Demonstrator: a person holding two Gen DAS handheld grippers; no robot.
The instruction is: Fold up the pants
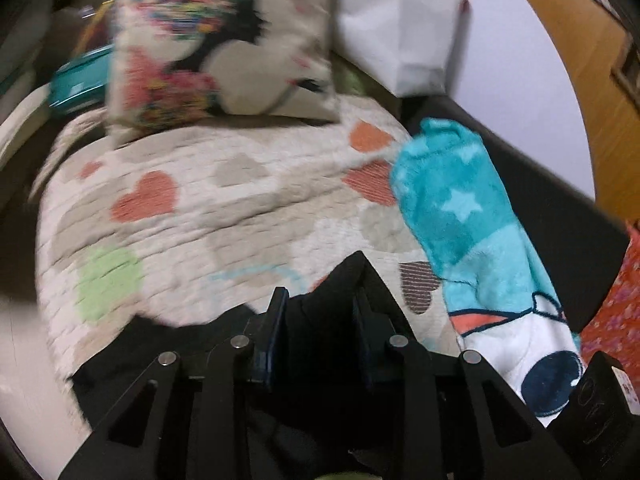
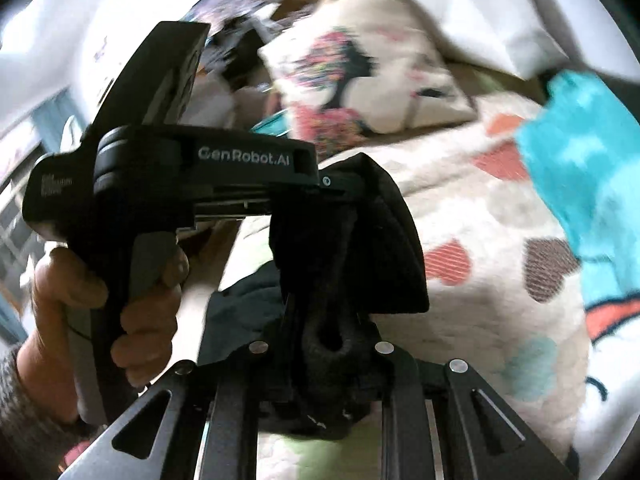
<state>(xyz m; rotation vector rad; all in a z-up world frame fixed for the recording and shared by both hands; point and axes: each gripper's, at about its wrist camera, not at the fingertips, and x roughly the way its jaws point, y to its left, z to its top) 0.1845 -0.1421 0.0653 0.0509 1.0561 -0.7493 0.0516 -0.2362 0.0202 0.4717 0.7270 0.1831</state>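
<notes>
Black fabric of the dark pants fills the space between the fingers of our left gripper, and the jaws are closed on a bunched fold of it. In the right wrist view, our right gripper also pinches a thick roll of the same pants, so both tongs are gripping the garment and nothing else.

The pants hang from the two grips above the cream quilted bedspread with orange hearts, and the rest of the cloth falls below and behind the fingers, mostly out of sight. The left tool, held by a hand, stands just beside the right one, to its left in that picture, so the two held points are close together. We judge that the long axis of the garment runs downward from the grips, but we cannot tell it surely.

No container shows; a turquoise fleece blanket with white stars lies near on the right, and a printed cream cushion rests at the far end.
</notes>
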